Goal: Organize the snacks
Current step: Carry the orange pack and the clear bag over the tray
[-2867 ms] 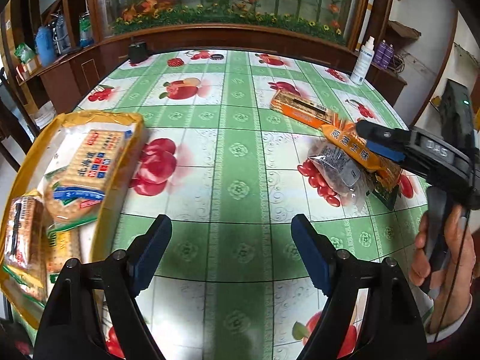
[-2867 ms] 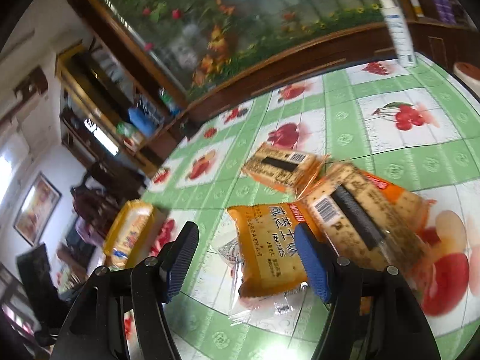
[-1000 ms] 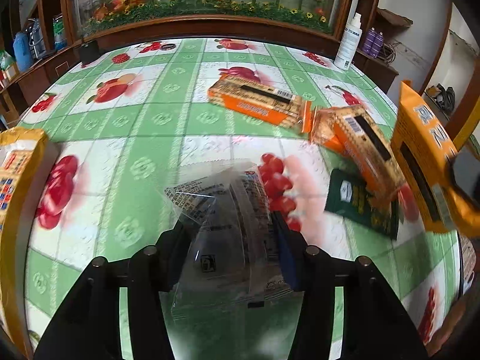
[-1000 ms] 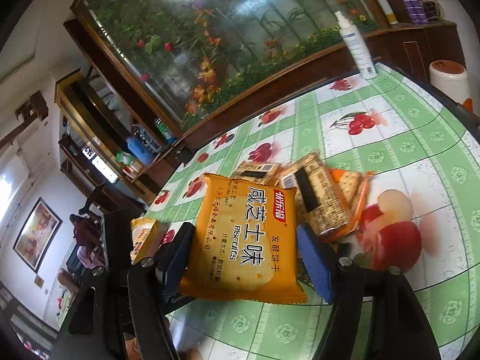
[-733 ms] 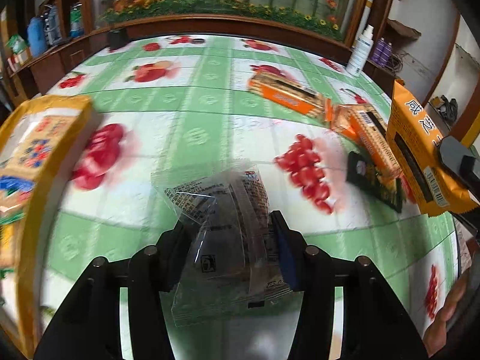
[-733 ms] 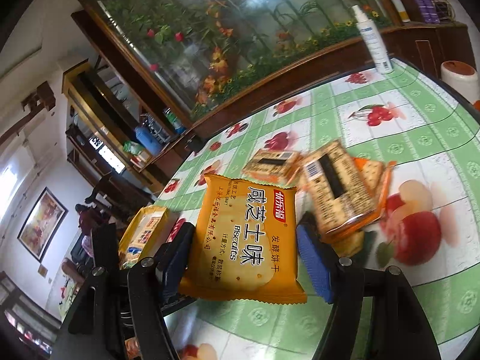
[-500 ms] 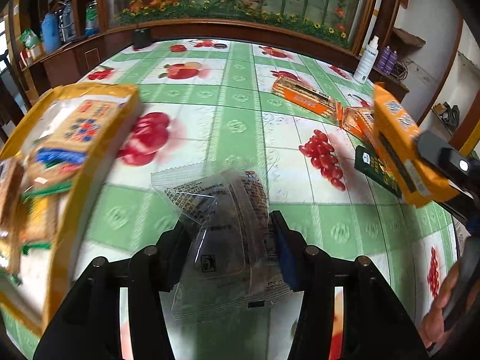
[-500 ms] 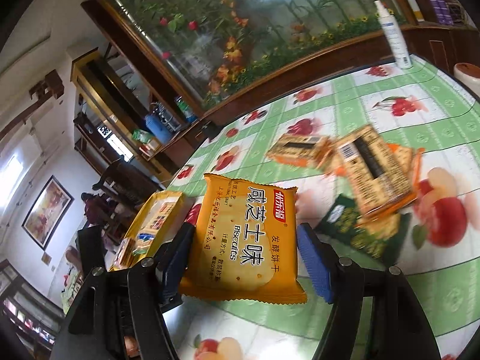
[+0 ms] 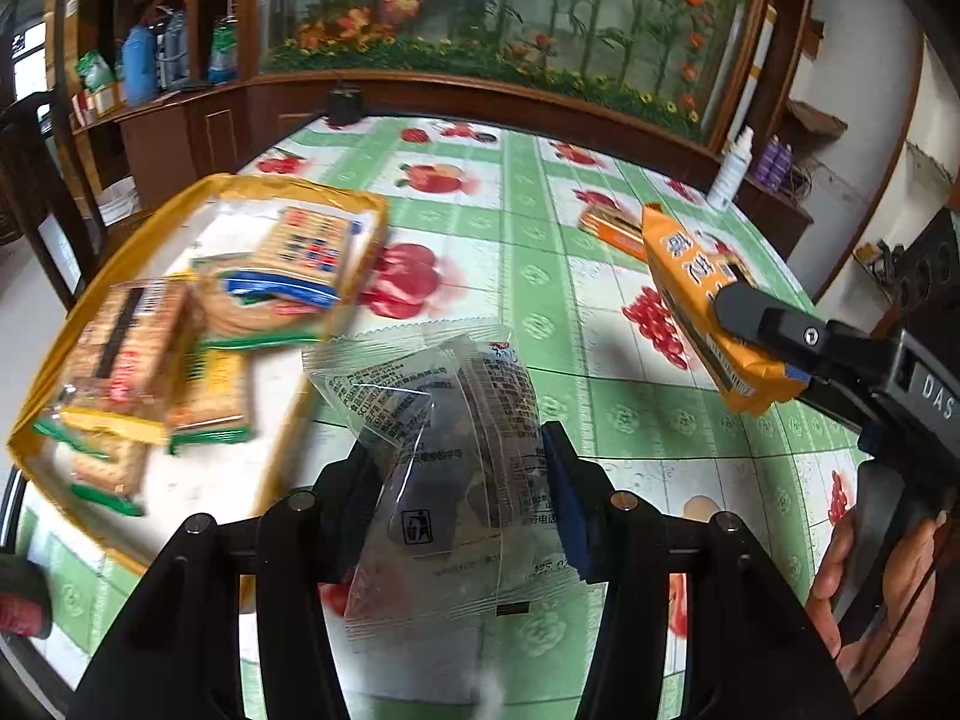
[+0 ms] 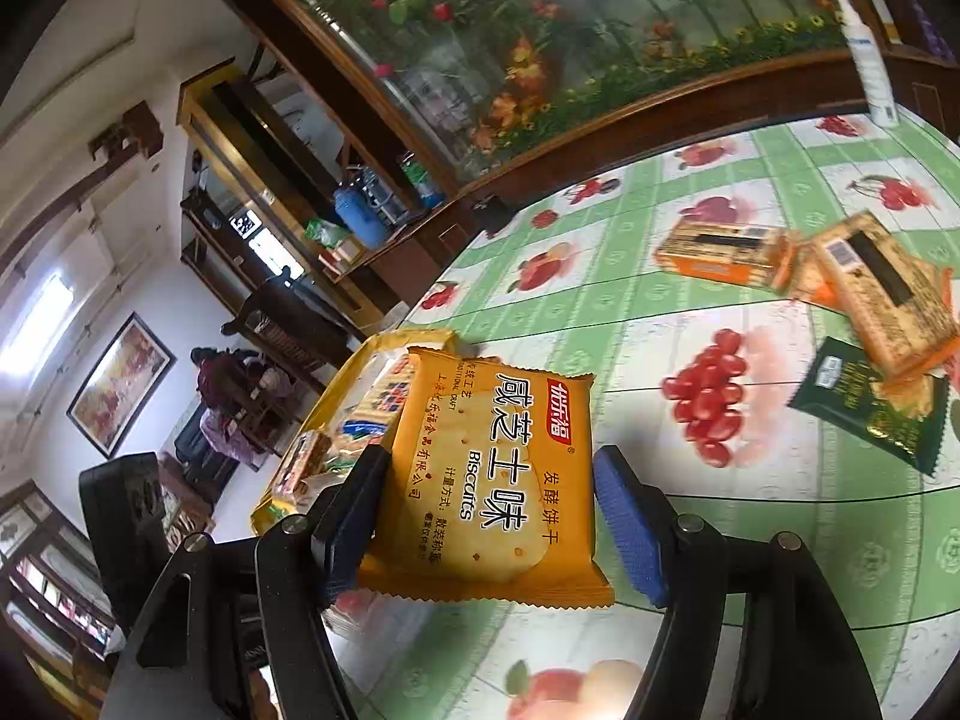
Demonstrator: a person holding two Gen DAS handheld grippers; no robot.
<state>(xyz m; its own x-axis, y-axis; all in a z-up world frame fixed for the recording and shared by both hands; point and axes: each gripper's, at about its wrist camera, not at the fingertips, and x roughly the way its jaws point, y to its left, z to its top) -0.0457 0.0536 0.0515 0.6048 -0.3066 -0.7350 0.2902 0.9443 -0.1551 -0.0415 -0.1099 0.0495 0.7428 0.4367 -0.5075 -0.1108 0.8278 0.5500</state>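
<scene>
At the left edge of the desk (image 9: 540, 276), with its green checked cloth printed with fruit, lay a yellow tray (image 9: 150, 216) already holding several biscuit packets (image 9: 294, 264), one with a blue band and others in clear wrap, blurred in both views. Just right of the tray, in the air above the cloth, the left tool (image 9: 462, 480) was closed on a clear plastic snack packet (image 9: 444, 456) with dark contents, its two blue pads pressing the crumpled wrapper from either side. Further right, the right tool (image 10: 486, 516) gripped an orange biscuit packet (image 10: 492, 468) printed with "Biscuits", held upright between its pads above the desk; in the right wrist view the tray showed just behind the packet's left edge. A hand (image 9: 888, 594) around the right tool's handle showed at the right edge of the left wrist view. On the far right part of the desk lay two orange cracker packets (image 10: 726, 252), one partly over a dark green packet (image 10: 870, 402). A white bottle (image 9: 732, 171) stood at the far right edge.
</scene>
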